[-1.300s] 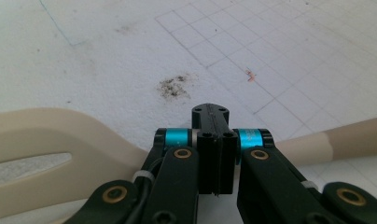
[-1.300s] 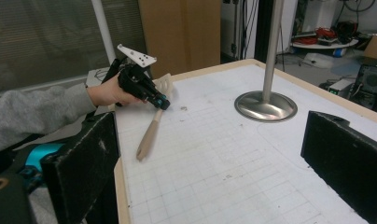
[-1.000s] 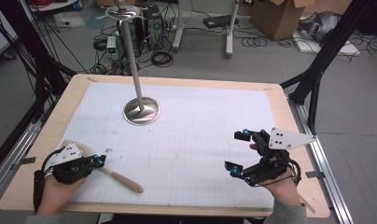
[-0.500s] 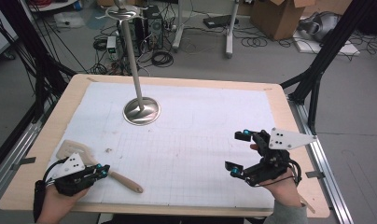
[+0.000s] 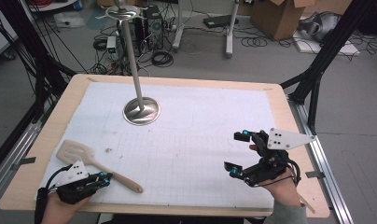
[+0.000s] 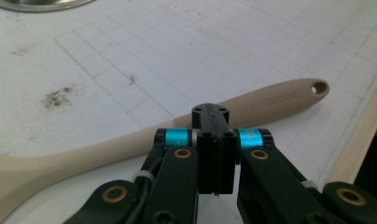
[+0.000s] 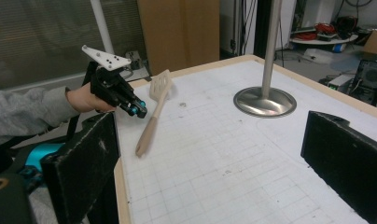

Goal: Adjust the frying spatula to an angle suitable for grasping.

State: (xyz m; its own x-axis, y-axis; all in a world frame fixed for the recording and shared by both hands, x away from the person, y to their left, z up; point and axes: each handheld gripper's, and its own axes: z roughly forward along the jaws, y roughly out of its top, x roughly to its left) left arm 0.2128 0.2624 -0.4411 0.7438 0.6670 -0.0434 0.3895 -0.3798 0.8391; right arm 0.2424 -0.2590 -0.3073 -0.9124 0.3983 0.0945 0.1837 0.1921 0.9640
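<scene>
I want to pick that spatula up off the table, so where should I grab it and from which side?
Grip the spatula on its handle's narrow middle, coming down from above with the jaws across it. It lies flat on the table, blade far-left, handle end near-right, so the slim shaft probably fits between the jaws better than the wide slotted blade. The left gripper sits shut right beside that shaft, so it must open first.

stand: round steel base (image 5: 141,111) well ahead of my tools, on the far left part of the mat, pole upright | mat: white gridded sheet (image 5: 196,140) under my tools, dark smudge (image 6: 58,95) ahead-left of my left tool | floor beyond table: cables (image 5: 161,58), cardboard box (image 5: 275,16)
</scene>
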